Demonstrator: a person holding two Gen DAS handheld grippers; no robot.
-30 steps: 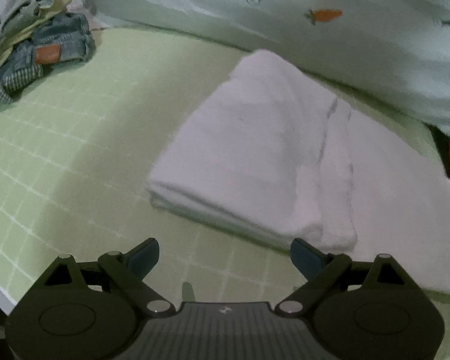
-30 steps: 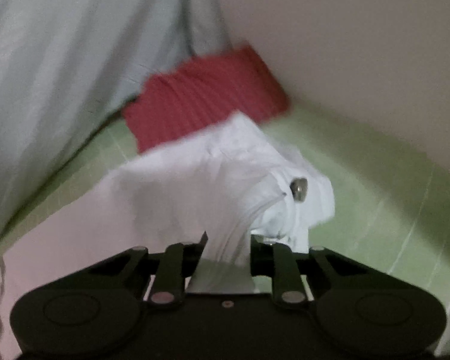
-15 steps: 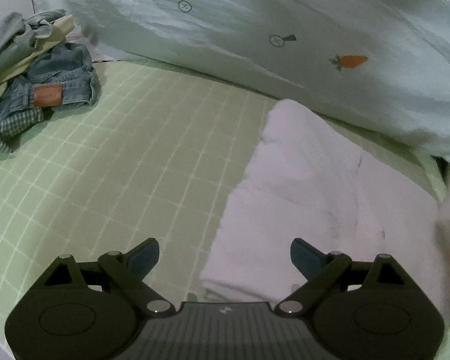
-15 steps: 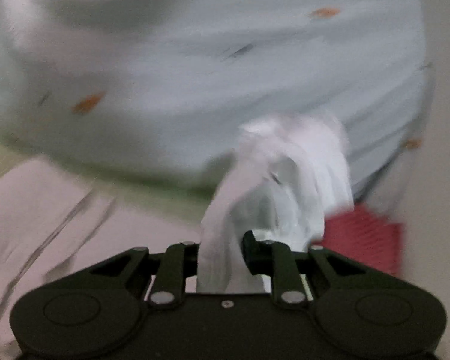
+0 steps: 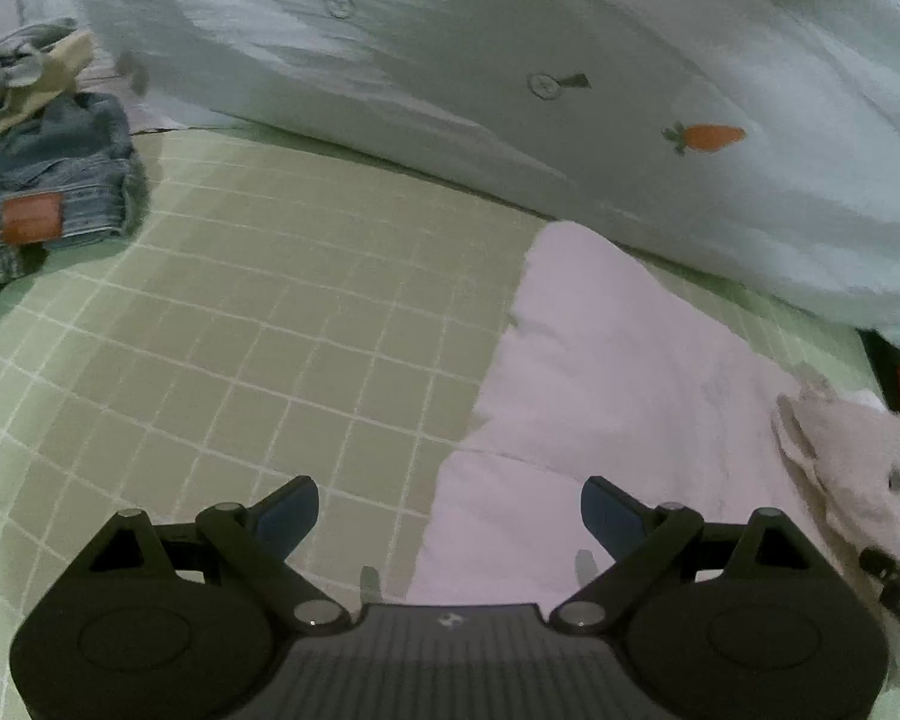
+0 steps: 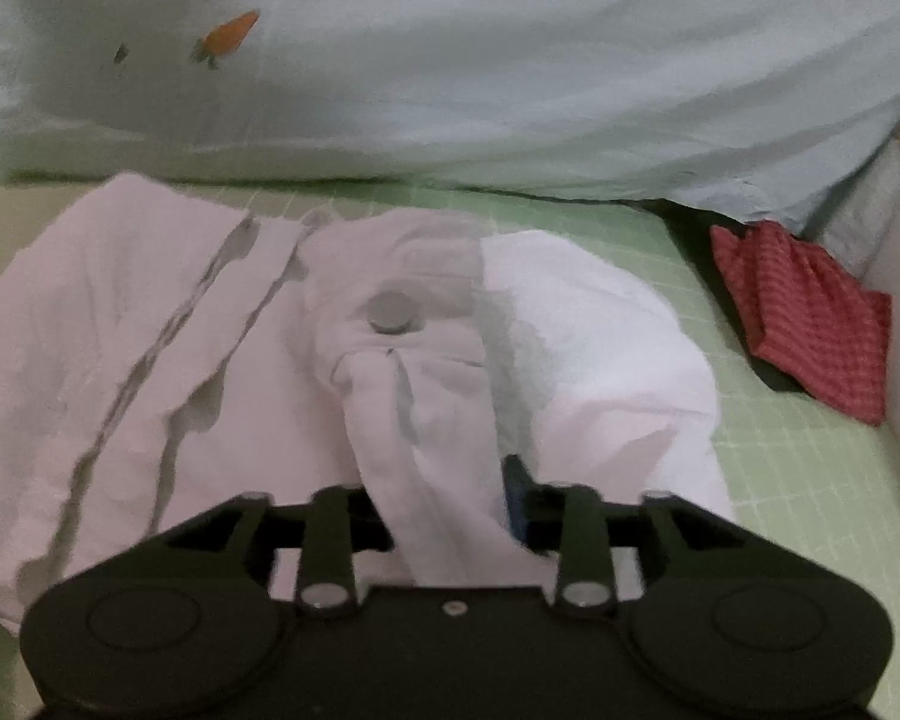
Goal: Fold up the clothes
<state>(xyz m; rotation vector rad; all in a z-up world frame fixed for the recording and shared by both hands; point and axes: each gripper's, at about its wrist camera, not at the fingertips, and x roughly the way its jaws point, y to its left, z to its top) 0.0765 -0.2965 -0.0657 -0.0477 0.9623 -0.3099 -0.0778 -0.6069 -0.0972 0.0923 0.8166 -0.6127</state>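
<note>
On the far left of the bed (image 5: 270, 324), a pile of jeans (image 5: 60, 192) and other clothes sat well apart from the work. The left hand-held gripper (image 5: 450, 510) hung wide apart and held nothing, just above the near edge of the white trousers (image 5: 600, 372), which lay partly folded on the green checked sheet. To the right, the right hand-held gripper (image 6: 444, 480) was pinched tight on a bunch of the white trousers (image 6: 150, 360) near the button (image 6: 392, 312). I think the step in hand was laying that top part down over the rest. To do it well, the cloth should be pulled flat and the edges lined up before letting go, and the free gripper could press the folded part so it does not slide. The left view alone showed the jeans pile and the wide bare sheet. Only the right view showed the button up close, the grip itself, and the whole of the red checked cloth (image 6: 804, 312) by the blue blanket (image 6: 510, 72).
</note>
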